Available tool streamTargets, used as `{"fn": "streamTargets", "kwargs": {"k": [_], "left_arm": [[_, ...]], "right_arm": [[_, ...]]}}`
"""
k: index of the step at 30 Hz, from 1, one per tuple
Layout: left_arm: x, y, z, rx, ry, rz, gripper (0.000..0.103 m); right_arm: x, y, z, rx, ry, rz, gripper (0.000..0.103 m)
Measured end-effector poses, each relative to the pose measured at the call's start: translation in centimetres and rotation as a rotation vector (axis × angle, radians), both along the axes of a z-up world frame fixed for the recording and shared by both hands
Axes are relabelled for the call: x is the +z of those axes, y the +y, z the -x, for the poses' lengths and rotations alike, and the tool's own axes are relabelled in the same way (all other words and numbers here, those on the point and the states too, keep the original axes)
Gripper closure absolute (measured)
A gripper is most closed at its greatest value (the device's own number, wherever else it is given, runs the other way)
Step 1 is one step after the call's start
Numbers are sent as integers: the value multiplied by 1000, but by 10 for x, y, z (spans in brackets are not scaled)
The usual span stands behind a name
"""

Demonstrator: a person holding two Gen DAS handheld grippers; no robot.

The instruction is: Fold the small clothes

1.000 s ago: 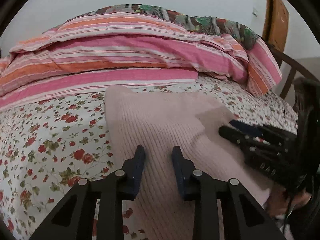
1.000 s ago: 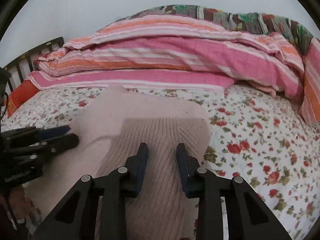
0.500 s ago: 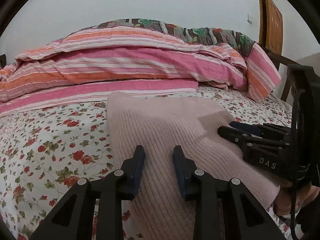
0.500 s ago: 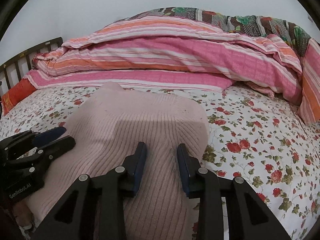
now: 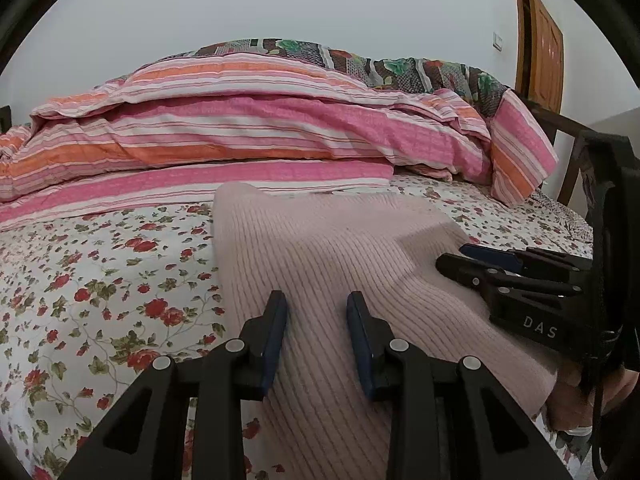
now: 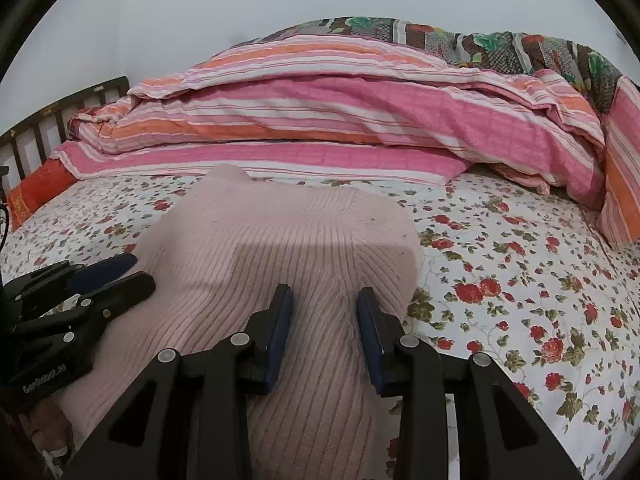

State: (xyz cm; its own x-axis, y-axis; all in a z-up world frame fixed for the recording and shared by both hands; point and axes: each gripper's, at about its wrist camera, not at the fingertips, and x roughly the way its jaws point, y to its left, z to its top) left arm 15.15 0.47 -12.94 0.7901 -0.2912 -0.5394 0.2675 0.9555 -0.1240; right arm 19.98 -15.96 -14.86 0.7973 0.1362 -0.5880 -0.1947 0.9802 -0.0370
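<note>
Surface: bed with white, red-rose floral cotton sheet (image 5: 100,280)
Lying on it, near: pale pink ribbed knit garment (image 5: 320,264)
Lying on it, far: pink-and-orange striped quilt, bunched (image 6: 320,120)

Both tongs (image 5: 316,308) (image 6: 325,304) agape, side by side

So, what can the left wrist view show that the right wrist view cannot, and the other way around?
Only the left wrist view shows the wooden door and wall switch.

Only the right wrist view shows the slatted bed rail and orange-red cushion.

Both show the pink ribbed knit garment on the floral bedsheet, the striped quilt, and both the left gripper and right gripper with fingers apart above the garment.
</note>
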Motion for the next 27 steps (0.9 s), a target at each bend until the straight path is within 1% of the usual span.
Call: {"fn": "streamTargets", "kwargs": {"k": [12,16,18,19,20,21,22,23,24,25,27], "left_arm": [[1,-1,2,10,-14,-8,72],[1,0,4,13,-15,-1,71],[2,4,7,9,-6,9,68],[3,6,9,6,2,12,63],[4,9,10,2,12,15,53],[5,15,11,1,31,22,47],[7,23,11,-4,55,46,40],[9,31,10,-14,71,74,37],[11,40,10,-22,86,108,35],[14,49,8,-20,99,133,34],[16,61,0,-7,127,159,34]], "right_arm": [[-1,2,5,-2,-21,0,69],[1,0,7,-1,-28,-11,68],[2,-4,9,3,-27,-34,67],[2,-6,11,4,-26,-45,66],[3,-9,12,10,-20,-62,66],[4,-12,14,16,-16,-77,64],[5,-16,15,20,-7,-94,64],[7,-21,18,27,8,-116,64],[8,-24,20,30,11,-123,61],[11,-28,23,24,8,-125,54],[18,-36,29,20,-3,-139,52]]}}
